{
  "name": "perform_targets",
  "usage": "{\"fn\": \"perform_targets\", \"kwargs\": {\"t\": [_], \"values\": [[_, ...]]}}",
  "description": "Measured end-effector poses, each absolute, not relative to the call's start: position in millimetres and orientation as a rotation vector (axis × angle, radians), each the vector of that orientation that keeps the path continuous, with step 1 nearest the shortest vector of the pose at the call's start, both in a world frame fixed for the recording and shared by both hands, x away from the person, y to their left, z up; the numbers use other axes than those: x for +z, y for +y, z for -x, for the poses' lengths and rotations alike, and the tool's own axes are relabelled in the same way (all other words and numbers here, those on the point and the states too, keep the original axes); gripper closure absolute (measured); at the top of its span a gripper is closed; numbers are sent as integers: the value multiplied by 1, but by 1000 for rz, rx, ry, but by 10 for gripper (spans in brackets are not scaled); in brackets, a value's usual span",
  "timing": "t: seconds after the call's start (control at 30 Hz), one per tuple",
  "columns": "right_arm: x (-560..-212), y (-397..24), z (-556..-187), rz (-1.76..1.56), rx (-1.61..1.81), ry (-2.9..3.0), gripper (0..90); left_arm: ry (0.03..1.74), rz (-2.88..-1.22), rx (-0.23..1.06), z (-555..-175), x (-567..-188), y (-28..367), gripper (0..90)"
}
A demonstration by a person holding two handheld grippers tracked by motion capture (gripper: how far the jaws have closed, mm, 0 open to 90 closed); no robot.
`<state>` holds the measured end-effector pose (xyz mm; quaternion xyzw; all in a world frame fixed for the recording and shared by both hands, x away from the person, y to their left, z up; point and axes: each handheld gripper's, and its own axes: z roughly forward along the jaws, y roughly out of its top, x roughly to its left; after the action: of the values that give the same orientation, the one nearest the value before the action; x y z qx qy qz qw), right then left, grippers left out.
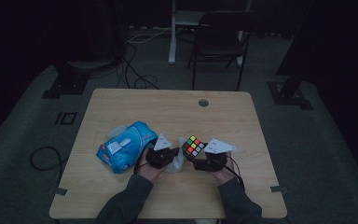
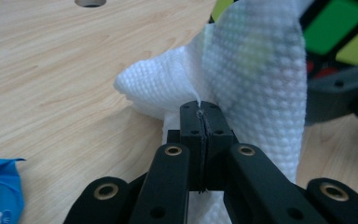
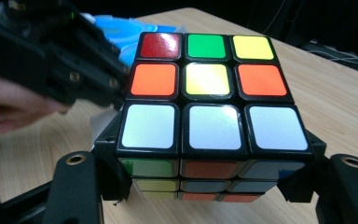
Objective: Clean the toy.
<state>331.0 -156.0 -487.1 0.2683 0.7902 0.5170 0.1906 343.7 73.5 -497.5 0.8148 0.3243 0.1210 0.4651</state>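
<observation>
White wipe (image 2: 261,93) pinched tight in my left gripper (image 2: 200,119), pressed on the cube (image 3: 207,116) clamped in my right gripper (image 3: 205,186), table centre-front. Wiping underway, most faces left, I'd judge. Blue wipes pack (image 1: 123,145) at 9 o'clock, clear of the work

Far half of the table (image 1: 168,105) lying open

A blue wipes pack (image 1: 123,145) is blocking the left side, just beside the left gripper (image 1: 168,156); the cube (image 1: 194,146) and white wipe (image 2: 256,84) are crowding the gap between both hands.
</observation>
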Motion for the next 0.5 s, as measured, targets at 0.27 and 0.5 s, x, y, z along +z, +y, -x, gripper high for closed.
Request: {"fn": "perform_targets", "kwargs": {"t": [0.27, 0.5], "values": [[-480, -151, -334, -763, 1466, 2210, 345, 789, -1958, 226, -341, -504, 66, 896], [-480, -147, -339, -796, 1469, 2237, 345, 762, -1966, 258, -339, -504, 67, 896]]}}
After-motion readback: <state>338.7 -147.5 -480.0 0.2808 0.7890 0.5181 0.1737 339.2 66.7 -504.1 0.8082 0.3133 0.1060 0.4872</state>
